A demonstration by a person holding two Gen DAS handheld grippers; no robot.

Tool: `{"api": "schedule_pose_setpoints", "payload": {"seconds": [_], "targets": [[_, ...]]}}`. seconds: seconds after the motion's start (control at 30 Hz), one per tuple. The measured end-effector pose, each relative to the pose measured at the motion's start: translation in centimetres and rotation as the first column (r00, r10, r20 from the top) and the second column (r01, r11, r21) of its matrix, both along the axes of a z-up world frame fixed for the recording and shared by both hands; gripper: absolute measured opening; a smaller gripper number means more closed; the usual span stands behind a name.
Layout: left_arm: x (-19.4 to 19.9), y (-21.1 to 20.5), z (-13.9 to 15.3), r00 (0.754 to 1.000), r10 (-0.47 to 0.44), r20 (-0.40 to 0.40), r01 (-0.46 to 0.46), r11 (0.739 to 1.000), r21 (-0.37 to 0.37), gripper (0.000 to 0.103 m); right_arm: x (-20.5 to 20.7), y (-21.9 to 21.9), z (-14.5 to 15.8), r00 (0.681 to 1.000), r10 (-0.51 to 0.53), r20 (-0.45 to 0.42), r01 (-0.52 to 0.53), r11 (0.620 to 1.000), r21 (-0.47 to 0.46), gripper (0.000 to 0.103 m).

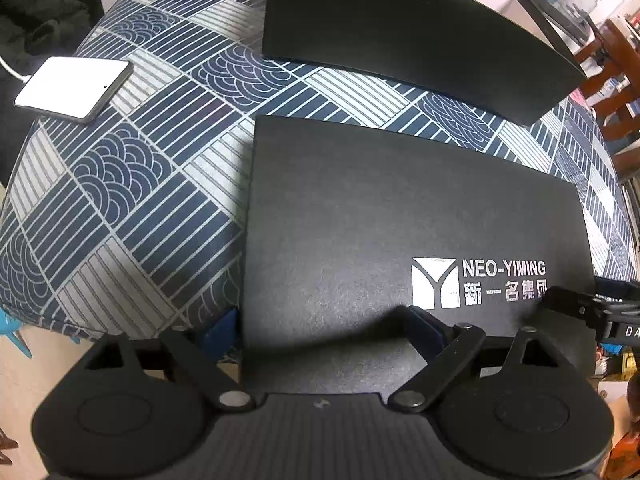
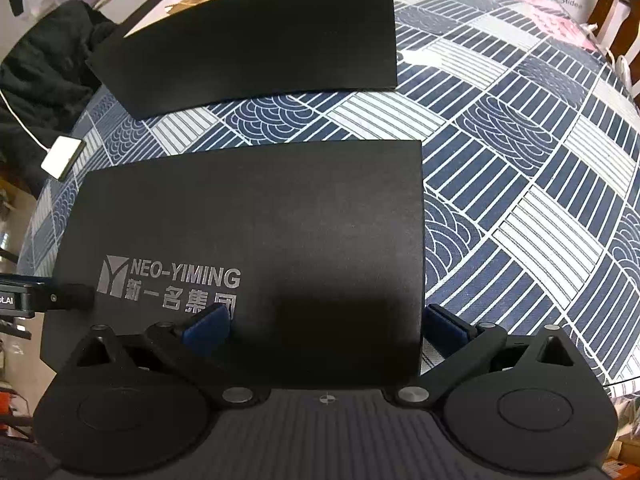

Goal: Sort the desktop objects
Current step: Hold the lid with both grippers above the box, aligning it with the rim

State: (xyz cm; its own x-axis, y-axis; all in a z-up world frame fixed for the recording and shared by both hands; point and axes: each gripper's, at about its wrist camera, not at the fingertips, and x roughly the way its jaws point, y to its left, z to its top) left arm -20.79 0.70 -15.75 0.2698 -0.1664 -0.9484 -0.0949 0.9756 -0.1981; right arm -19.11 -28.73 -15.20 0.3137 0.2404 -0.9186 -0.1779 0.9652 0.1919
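A flat black box lid [image 1: 400, 208] printed NEO-YIMING lies at the near edge of the table, also in the right wrist view [image 2: 260, 208]. My left gripper [image 1: 323, 330] is open and straddles the lid's near left corner: one blue pad sits outside the left edge, the other over the top. My right gripper [image 2: 326, 326] is open and straddles the near right corner the same way. Each gripper shows in the other's view, the right gripper [image 1: 568, 300] and the left gripper [image 2: 68, 296] at the lid's sides. A second black box [image 1: 400, 32] [image 2: 260, 40] stands behind the lid.
A white phone [image 1: 72, 88] [image 2: 62, 158] on a cable lies at the table's left edge. The patterned blue tablecloth [image 2: 520, 160] covers the table. A wooden chair [image 1: 616, 72] stands at the far right, and dark clothing [image 2: 40, 72] is piled at the left.
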Motion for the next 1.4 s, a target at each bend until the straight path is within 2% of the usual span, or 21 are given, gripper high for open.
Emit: {"api": "schedule_pose_setpoints", "payload": {"seconds": [0.53, 1.4], "targets": [[0.2, -0.2, 0.1, 0.999, 0.040, -0.012, -0.040, 0.999, 0.009, 0.103, 0.3, -1.0, -0.4, 1.000, -0.008, -0.021, 0.009, 0.999, 0.053, 0.103], [0.4, -0.2, 0.1, 0.999, 0.039, -0.013, -0.039, 0.999, 0.011, 0.103, 1.0, -1.0, -0.4, 0.996, -0.043, -0.078, 0.046, 0.998, 0.046, 0.103]]}}
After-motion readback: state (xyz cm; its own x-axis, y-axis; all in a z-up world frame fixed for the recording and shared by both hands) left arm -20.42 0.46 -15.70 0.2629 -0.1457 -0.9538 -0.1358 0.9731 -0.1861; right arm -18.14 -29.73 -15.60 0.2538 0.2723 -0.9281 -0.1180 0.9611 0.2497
